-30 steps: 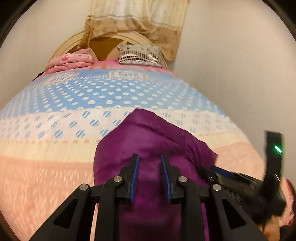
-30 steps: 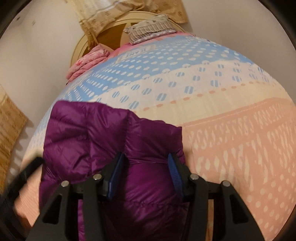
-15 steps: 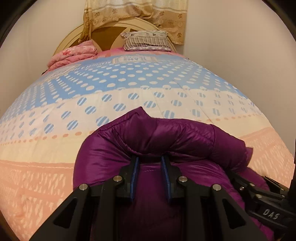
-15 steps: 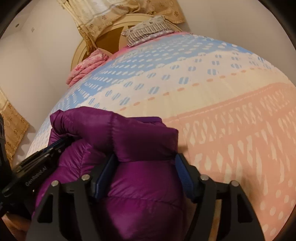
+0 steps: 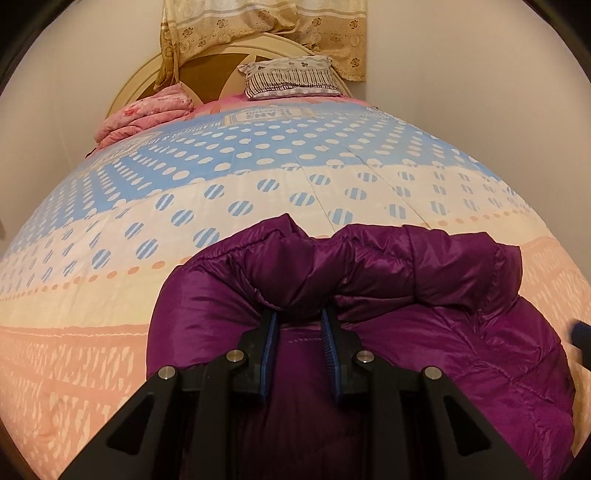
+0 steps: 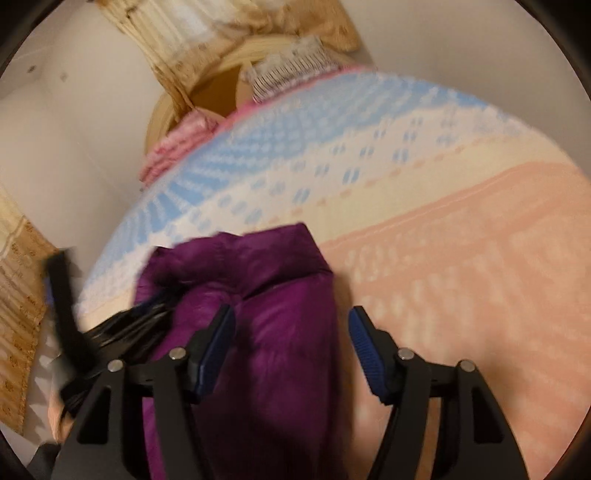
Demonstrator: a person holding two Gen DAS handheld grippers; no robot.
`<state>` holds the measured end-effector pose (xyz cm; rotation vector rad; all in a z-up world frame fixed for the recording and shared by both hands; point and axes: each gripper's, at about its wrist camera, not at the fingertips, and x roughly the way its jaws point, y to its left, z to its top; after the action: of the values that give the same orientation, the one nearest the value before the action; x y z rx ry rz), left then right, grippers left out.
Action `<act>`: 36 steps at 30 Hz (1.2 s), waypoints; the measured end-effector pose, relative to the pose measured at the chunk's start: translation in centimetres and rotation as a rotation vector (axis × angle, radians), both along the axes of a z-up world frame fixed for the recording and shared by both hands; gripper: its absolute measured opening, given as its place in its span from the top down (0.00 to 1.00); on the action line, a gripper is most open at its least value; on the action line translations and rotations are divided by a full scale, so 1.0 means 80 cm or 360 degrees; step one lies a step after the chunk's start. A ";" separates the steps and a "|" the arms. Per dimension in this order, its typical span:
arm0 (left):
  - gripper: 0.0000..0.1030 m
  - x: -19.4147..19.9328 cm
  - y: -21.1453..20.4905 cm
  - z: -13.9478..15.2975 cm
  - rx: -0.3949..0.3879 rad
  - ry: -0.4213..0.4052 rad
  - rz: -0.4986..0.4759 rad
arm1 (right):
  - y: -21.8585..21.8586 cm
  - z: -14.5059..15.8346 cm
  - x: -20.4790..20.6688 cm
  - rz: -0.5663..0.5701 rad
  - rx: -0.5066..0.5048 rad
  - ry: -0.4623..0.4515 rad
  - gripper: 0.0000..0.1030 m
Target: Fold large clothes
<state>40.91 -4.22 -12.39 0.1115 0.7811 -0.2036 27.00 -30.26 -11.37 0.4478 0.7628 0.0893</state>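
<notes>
A purple puffer jacket [image 5: 424, 332] lies on the bed's patterned quilt [image 5: 258, 177], its far edge folded back over the body. My left gripper [image 5: 298, 314] is shut on the jacket's folded edge, the fabric bunched between the blue pads. In the right wrist view, which is blurred, the jacket [image 6: 266, 314] lies under my right gripper [image 6: 291, 321], whose jaws stand wide open, with nothing held. The left gripper's black body [image 6: 110, 332] shows at the jacket's left side there.
At the head of the bed are a striped pillow [image 5: 291, 77], a folded pink blanket [image 5: 147, 114], a round headboard [image 5: 207, 74] and a beige curtain [image 5: 266, 26]. White walls close both sides.
The folded jacket edge has come down flat onto the body. My right gripper has opened wide and let go of the jacket. The left gripper still holds its edge.
</notes>
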 end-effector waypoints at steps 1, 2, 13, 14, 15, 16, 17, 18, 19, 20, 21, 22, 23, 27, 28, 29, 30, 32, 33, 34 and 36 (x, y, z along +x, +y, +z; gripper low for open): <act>0.76 0.000 -0.001 0.000 0.0006 0.0002 0.0002 | 0.000 0.012 -0.020 0.0029 -0.0017 -0.0035 0.38; 0.76 0.000 -0.002 0.001 0.0020 0.0004 0.0003 | 0.003 0.019 -0.033 0.0051 -0.0035 -0.0053 0.40; 0.76 -0.024 0.019 0.026 -0.0110 0.0084 -0.0023 | 0.039 -0.051 -0.084 0.0113 -0.0094 0.0117 0.69; 0.76 -0.030 0.027 0.032 -0.0172 0.0098 -0.0036 | 0.044 -0.050 -0.085 0.0111 -0.0140 0.0109 0.69; 0.76 -0.034 0.033 0.037 -0.0213 0.0105 -0.0048 | 0.047 -0.050 -0.084 0.0114 -0.0169 0.0106 0.68; 0.76 -0.043 0.048 0.047 -0.0286 0.0114 -0.0048 | 0.048 -0.049 -0.084 0.0123 -0.0181 0.0111 0.68; 0.75 -0.051 0.063 0.055 -0.0344 0.0118 -0.0036 | 0.047 -0.048 -0.083 0.0134 -0.0177 0.0122 0.68; 0.74 -0.056 0.075 0.061 -0.0390 0.0118 -0.0032 | 0.043 -0.045 -0.083 0.0153 -0.0161 0.0141 0.66; 0.66 -0.063 0.092 0.067 -0.0454 0.0120 -0.0018 | 0.036 -0.039 -0.082 0.0174 -0.0133 0.0175 0.64; 0.47 -0.071 0.116 0.074 -0.0540 0.0125 0.0007 | 0.028 -0.033 -0.083 0.0178 -0.0112 0.0189 0.58; 0.36 -0.075 0.133 0.076 -0.0618 0.0132 0.0035 | 0.017 -0.021 -0.086 0.0173 -0.0080 0.0166 0.52; 0.14 -0.077 0.150 0.076 -0.0718 0.0145 0.0061 | 0.007 -0.007 -0.090 0.0169 -0.0046 0.0107 0.35; 0.04 -0.079 0.163 0.074 -0.0802 0.0161 0.0072 | 0.000 0.002 -0.093 0.0165 -0.0024 0.0058 0.23; 0.03 -0.076 0.167 0.052 -0.0859 0.0290 0.0072 | -0.026 0.025 -0.074 0.0167 0.0120 -0.0058 0.00; 0.03 -0.075 0.161 0.041 -0.0859 0.0329 0.0056 | -0.027 0.021 -0.066 0.0176 0.0141 -0.0042 0.00; 0.03 -0.077 0.158 0.032 -0.0893 0.0350 0.0055 | -0.027 0.013 -0.057 0.0176 0.0145 -0.0011 0.00; 0.03 -0.080 0.154 0.025 -0.0940 0.0355 0.0045 | -0.026 0.004 -0.048 0.0180 0.0146 0.0022 0.00; 0.03 -0.084 0.143 0.015 -0.1029 0.0352 0.0013 | -0.028 -0.017 -0.031 0.0193 0.0167 0.0083 0.00; 0.03 -0.085 0.136 0.011 -0.1029 0.0354 0.0002 | -0.026 -0.025 -0.024 0.0196 0.0172 0.0095 0.00; 0.03 -0.084 0.122 0.004 -0.0991 0.0375 -0.0011 | -0.022 -0.033 -0.017 0.0214 0.0177 0.0099 0.00; 0.01 -0.083 0.109 -0.005 -0.0905 0.0390 0.0004 | -0.012 -0.047 -0.006 0.0261 0.0180 0.0120 0.01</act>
<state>34.27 4.53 -12.77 -0.4595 0.9390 -0.4349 26.53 -31.21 -15.09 0.4977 0.8709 0.2714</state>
